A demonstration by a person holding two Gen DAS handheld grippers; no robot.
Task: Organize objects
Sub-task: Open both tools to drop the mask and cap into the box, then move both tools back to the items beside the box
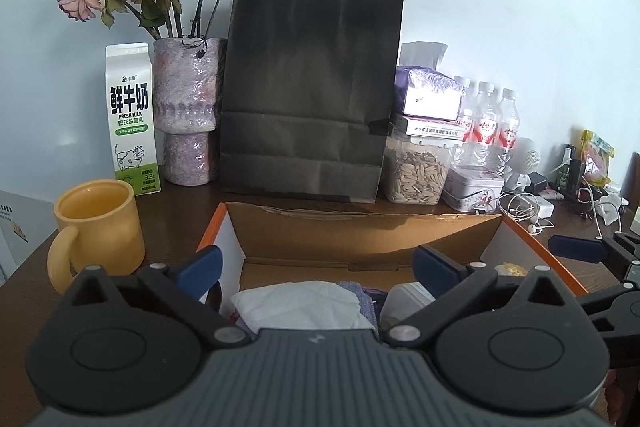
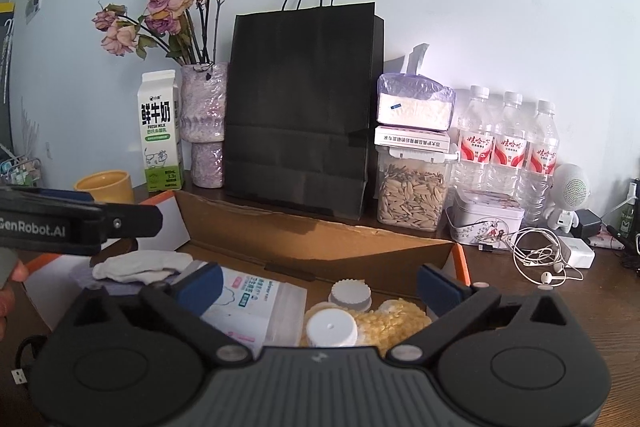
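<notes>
Open room above cardboard box [image 1: 360, 231], black bag [image 1: 312, 91] blocking behind, mug [image 1: 98, 223] beside

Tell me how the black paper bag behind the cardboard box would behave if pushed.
The black paper bag stands tall on a narrow base, so it would probably tip rather than slide. Its creased paper walls suggest it would buckle under pressure and is likely light.

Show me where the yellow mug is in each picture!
Left wrist view: the yellow mug is big at the left edge, just in front of the milk carton.
Right wrist view: only the yellow mug's top shows, far left, behind the other gripper.
Shared landmark: the black paper bag.
</notes>
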